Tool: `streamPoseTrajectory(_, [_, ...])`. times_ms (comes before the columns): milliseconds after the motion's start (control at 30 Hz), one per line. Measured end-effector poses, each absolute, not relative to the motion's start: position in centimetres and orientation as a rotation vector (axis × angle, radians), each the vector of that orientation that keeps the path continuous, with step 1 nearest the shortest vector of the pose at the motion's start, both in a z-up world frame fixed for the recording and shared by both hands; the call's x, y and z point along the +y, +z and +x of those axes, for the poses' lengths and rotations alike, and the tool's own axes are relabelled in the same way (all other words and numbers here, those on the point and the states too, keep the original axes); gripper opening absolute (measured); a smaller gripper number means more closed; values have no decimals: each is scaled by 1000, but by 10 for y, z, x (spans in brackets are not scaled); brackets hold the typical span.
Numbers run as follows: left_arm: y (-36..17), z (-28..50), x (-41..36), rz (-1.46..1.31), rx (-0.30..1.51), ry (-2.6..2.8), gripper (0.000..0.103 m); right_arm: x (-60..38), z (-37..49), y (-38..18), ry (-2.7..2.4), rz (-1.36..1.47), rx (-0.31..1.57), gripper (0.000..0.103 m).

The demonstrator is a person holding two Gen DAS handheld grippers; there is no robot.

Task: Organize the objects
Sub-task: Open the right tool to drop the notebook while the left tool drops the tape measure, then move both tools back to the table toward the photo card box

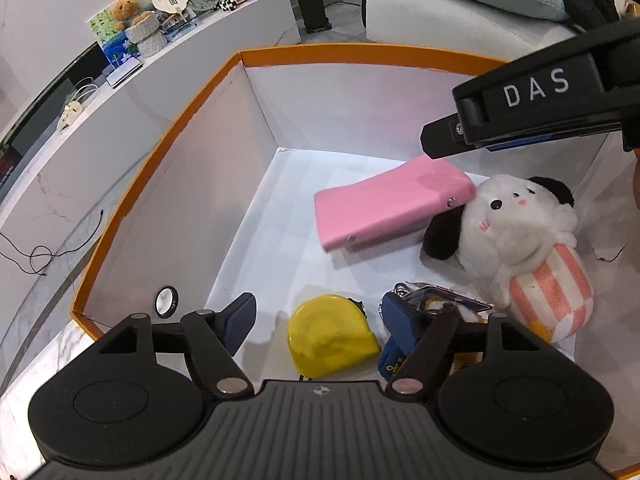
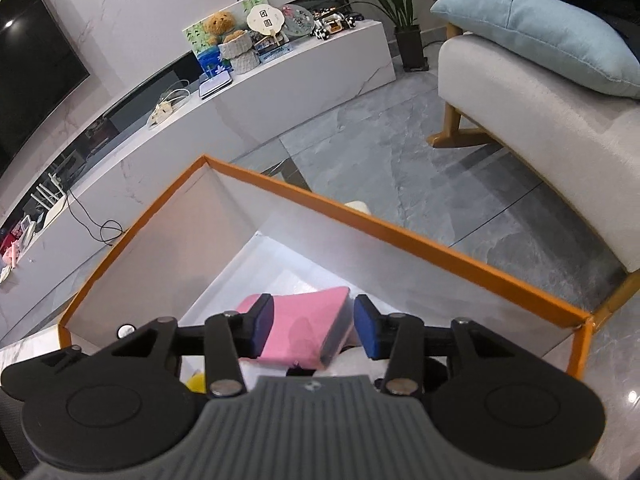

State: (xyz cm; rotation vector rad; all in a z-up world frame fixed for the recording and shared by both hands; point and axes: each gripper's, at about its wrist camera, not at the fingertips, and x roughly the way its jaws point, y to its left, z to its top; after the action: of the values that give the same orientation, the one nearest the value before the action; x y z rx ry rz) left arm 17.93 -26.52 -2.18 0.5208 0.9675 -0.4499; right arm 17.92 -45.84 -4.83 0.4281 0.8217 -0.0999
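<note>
An orange-rimmed white box [image 1: 168, 140] holds a pink case [image 1: 384, 208], a white and black plush dog [image 1: 516, 236], a yellow tape measure [image 1: 328, 336] and a small blue-edged card item [image 1: 436, 304]. The pink case leans with one end on the plush. My left gripper [image 1: 320, 320] is open above the tape measure, its right finger over the card item. My right gripper [image 2: 314, 326] is open above the pink case [image 2: 304, 328], pads apart on either side of its raised end; it shows in the left wrist view [image 1: 440, 140] just over the case.
The box [image 2: 400, 236] sits on a marble-topped table. A white TV cabinet [image 2: 280, 92] with toys and cables runs behind it. A light armchair [image 2: 540, 128] with a blue cushion stands at the right on a grey tiled floor. A round hole [image 1: 166, 301] is in the box's near wall.
</note>
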Motion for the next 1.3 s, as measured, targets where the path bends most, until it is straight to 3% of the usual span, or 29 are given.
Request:
streamPoseTrajectory(200, [-12, 181, -261, 504, 951, -443, 89, -457, 179, -47, -103, 418, 819, 49])
streamPoseTrajectory(1000, [64, 155, -182, 332, 773, -337, 89, -414, 154, -15, -21, 249, 676, 56])
streamPoseTrajectory(1300, [54, 119, -128, 239, 730, -310, 89, -375, 124, 4, 44, 116, 557, 56])
